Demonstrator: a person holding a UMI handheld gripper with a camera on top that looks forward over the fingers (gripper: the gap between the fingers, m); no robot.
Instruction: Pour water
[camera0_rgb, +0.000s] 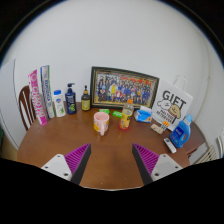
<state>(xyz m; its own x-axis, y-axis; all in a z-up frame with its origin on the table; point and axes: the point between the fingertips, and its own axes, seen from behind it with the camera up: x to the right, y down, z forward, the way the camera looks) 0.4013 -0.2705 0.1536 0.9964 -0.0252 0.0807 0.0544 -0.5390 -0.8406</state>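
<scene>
Pink cylindrical mug (101, 122) stands upright near the middle of the brown wooden table (60, 145), just left of a small orange-and-green bottle-like item (125, 119); which of the two holds the water cannot be told. Both sit well beyond the tool (112, 160), whose purple-padded fingers are spread wide with nothing between them. Judgement: mug looks rigid, light, smooth-sided, possibly slippery; best taken across its body, below the rim. The small item looks narrow and tippable; grip mid-height.

Behind them: a framed group photograph (124, 88) leaning on the white wall (110, 40), dark and white bottles (71, 99) to the left, a white "GIFT" bag (172, 103) and blue bottle (181, 128) to the right.
</scene>
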